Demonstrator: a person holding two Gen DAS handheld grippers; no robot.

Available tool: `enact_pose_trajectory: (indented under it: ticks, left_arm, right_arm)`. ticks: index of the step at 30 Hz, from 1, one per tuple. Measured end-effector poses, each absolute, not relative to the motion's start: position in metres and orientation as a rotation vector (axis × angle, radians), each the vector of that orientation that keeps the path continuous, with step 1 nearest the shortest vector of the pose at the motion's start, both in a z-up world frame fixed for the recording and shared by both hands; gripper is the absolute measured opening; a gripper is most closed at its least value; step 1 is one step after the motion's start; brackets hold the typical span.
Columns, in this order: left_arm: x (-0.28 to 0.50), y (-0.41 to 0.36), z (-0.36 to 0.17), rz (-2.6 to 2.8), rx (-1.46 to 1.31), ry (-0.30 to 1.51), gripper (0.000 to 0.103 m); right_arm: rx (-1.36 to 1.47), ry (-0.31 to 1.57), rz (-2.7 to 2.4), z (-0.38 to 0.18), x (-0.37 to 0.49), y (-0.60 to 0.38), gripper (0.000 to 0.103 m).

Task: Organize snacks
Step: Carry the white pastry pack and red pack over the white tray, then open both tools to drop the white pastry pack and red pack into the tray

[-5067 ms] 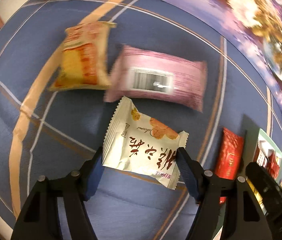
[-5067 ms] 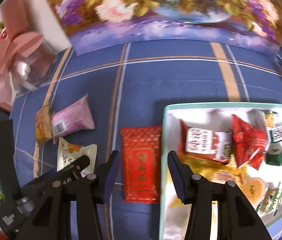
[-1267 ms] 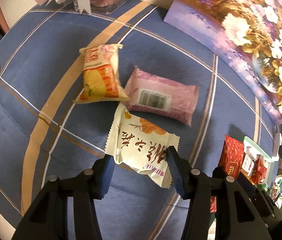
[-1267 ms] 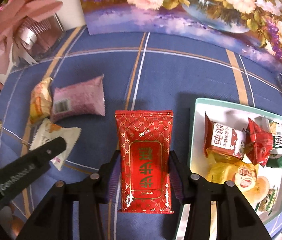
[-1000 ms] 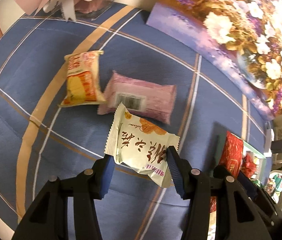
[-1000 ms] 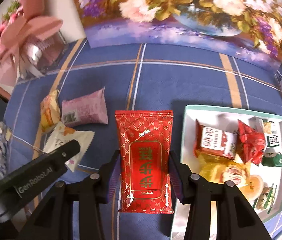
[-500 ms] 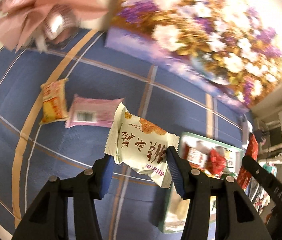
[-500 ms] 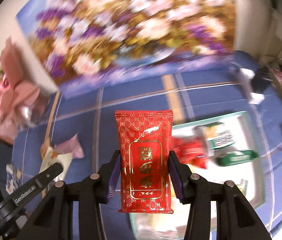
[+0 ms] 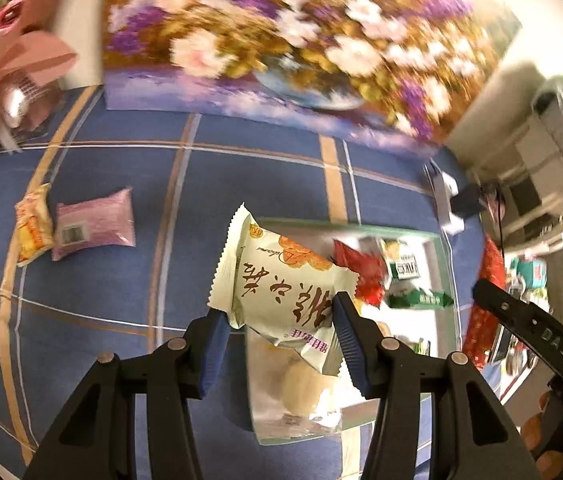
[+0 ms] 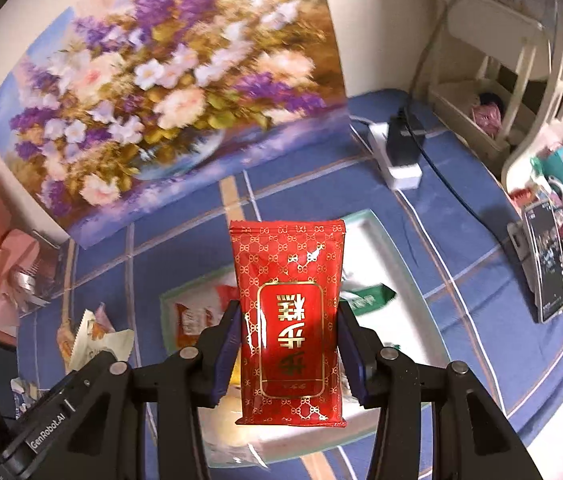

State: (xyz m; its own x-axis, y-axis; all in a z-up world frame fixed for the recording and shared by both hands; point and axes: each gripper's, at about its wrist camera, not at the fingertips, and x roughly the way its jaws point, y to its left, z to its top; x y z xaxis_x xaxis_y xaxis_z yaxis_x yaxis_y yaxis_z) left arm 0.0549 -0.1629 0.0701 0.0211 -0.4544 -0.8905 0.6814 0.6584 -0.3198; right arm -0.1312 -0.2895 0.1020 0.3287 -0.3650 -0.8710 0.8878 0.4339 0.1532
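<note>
Leftmost on the blue plaid cloth (image 9: 265, 184), two snacks are not yet sorted: a yellow packet (image 9: 32, 227) and, touching its right side, a pink packet (image 9: 95, 224), both well apart from the tray. Further right, the left gripper (image 9: 279, 330) is closed on the lower part of a cream wafer packet (image 9: 281, 288), its blue pads pressing both sides, and the packet hangs in the air over the near left end of the pale green tray (image 9: 443, 264). That tray already holds several snacks, among them a crumpled red wrapper (image 9: 361, 268), a green-and-white packet (image 9: 417, 300) and a clear bag with pale round pieces (image 9: 301, 396) at the near end. Rightmost, the right gripper (image 10: 287, 350) is clamped on a red gold-patterned packet (image 10: 287, 320), held upright between its pads above the middle of the same tray (image 10: 369, 220) in its own view. By my judgement the task is well past halfway: most snacks sit in the tray, two more are being carried over it and only need releasing, and the yellow and pink packets on the far left remain to be fetched afterwards.
</note>
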Motion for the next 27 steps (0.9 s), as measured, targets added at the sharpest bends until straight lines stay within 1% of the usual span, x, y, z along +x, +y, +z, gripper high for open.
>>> enact_pose_trajectory:
  ticks: [5, 12, 19, 24, 25, 27]
  left_arm:
    - [0.029, -0.188, 0.05, -0.939, 0.312, 1.324, 0.053]
    - [-0.003, -0.213, 0.029, -0.979, 0.426, 1.342, 0.053]
    - [-0.015, -0.22, 0.02, -0.99, 0.456, 1.342, 0.053]
    - [-0.015, -0.223, 0.02, -0.999, 0.443, 1.362, 0.056]
    - [-0.015, -0.222, 0.021, -1.003, 0.44, 1.363, 0.061]
    - [-0.016, -0.223, 0.023, -1.009, 0.436, 1.363, 0.063]
  right_arm:
    - [0.748, 0.971, -0.952, 0.07, -0.137, -0.303, 0.049]
    - [0.804, 1.071, -0.964, 0.027, -0.139, -0.316, 0.049]
    - [0.854, 1.088, -0.976, 0.011, -0.149, -0.324, 0.05]
    - [0.884, 1.085, -0.966, 0.007, -0.151, -0.325, 0.05]
    - [0.885, 1.083, -0.965, 0.008, -0.151, -0.325, 0.053]
    - [0.89, 1.069, -0.961, 0.011, -0.152, -0.327, 0.059]
